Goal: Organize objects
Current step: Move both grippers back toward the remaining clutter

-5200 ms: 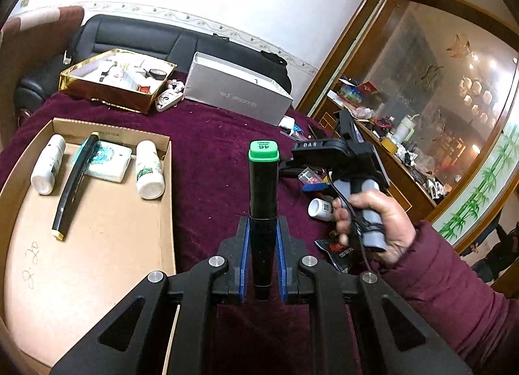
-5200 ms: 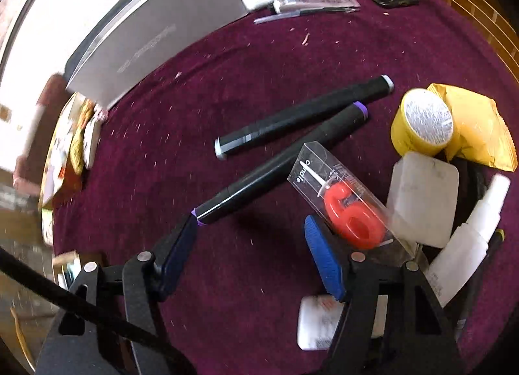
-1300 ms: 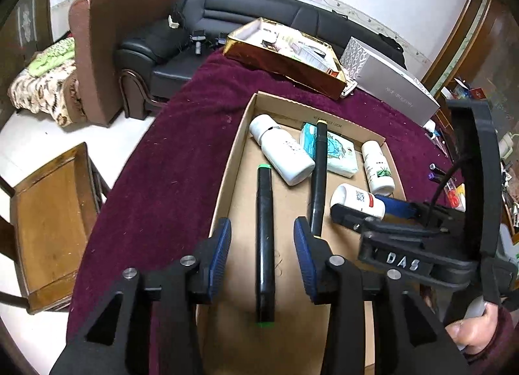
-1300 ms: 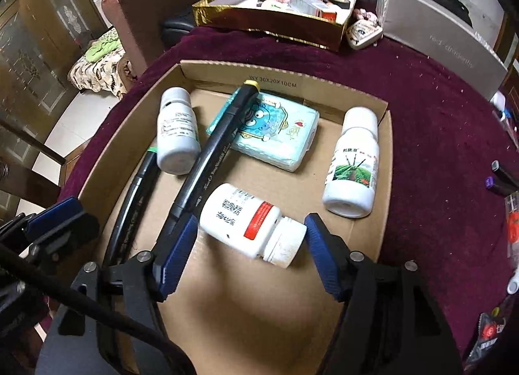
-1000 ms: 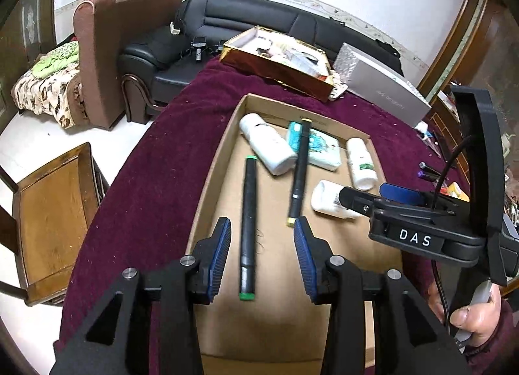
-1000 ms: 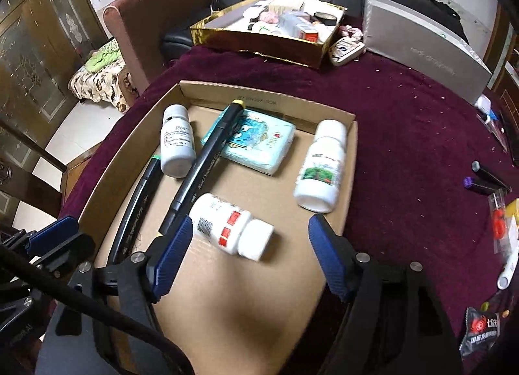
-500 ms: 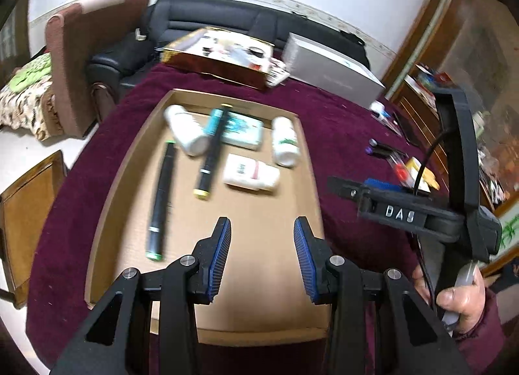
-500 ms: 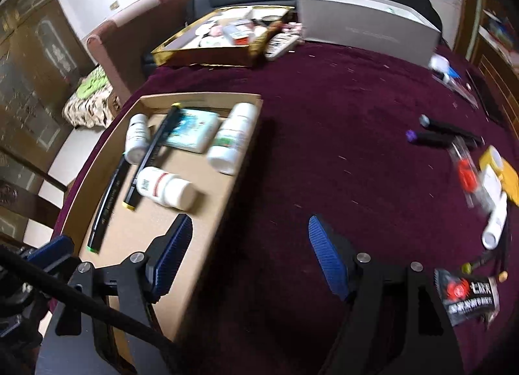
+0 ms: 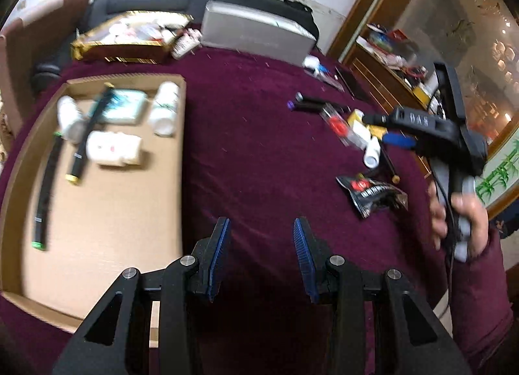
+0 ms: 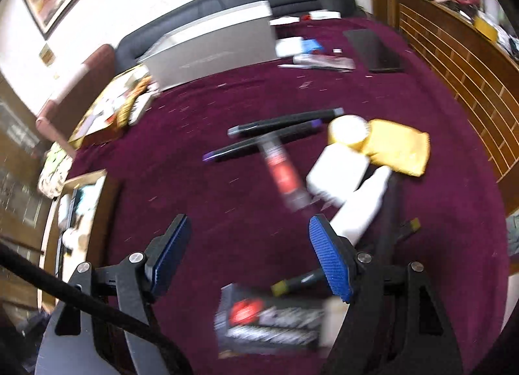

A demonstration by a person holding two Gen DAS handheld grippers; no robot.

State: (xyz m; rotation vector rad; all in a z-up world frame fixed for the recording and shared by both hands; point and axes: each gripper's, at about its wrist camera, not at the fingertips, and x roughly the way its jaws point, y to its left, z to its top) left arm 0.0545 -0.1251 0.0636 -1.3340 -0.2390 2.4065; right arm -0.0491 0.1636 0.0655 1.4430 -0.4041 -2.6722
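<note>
Right gripper (image 10: 248, 247) is held with jaws apart and empty above the 2 markers (image 10: 275, 135) beside the yellow tape roll (image 10: 347, 133); light, stiff, slick barrels are likely best gripped mid-length.

Both empty grippers have swung from the cardboard tray (image 9: 181, 161) toward the scattered pile (image 10: 343, 167).

Right tongs (image 10: 249, 258) gape (nothing held) above two black markers (image 10: 279, 135).
</note>
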